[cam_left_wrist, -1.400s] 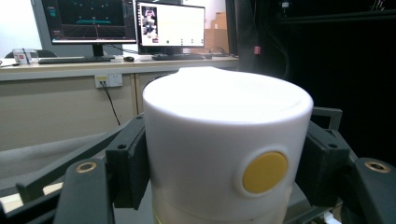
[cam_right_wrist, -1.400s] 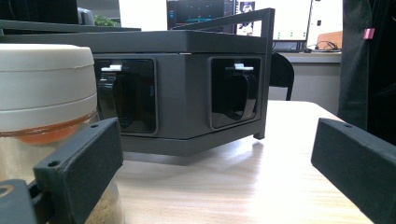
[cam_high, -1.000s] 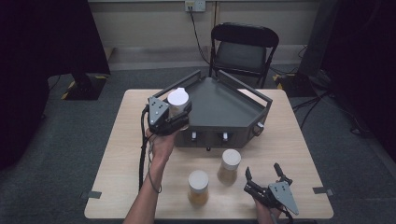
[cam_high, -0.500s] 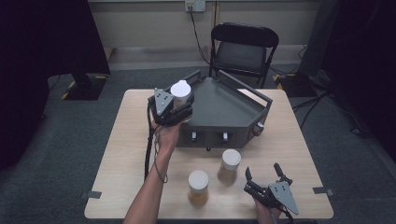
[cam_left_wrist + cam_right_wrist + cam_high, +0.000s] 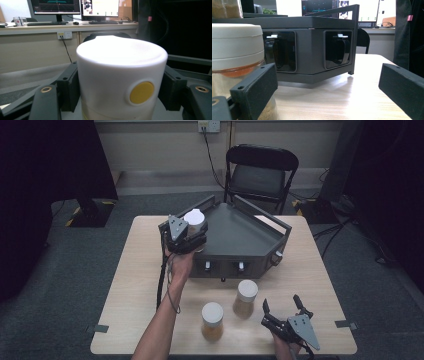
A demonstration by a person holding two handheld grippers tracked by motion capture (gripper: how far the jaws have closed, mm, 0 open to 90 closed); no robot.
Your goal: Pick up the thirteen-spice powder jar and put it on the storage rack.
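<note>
The left gripper (image 5: 192, 236) grips the white-lidded jar (image 5: 194, 218) upright, directly above the near-left corner of the dark tray (image 5: 235, 227) on the counter (image 5: 135, 270); the right gripper (image 5: 283, 312) rests released.

White jar lid (image 5: 120, 57) — yellow dot (image 5: 141, 92); dark-grey rack (image 5: 240, 237).

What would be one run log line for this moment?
left tool: shut on white-lidded jar, over dark rack | right tool: open, near two jars on table
</note>
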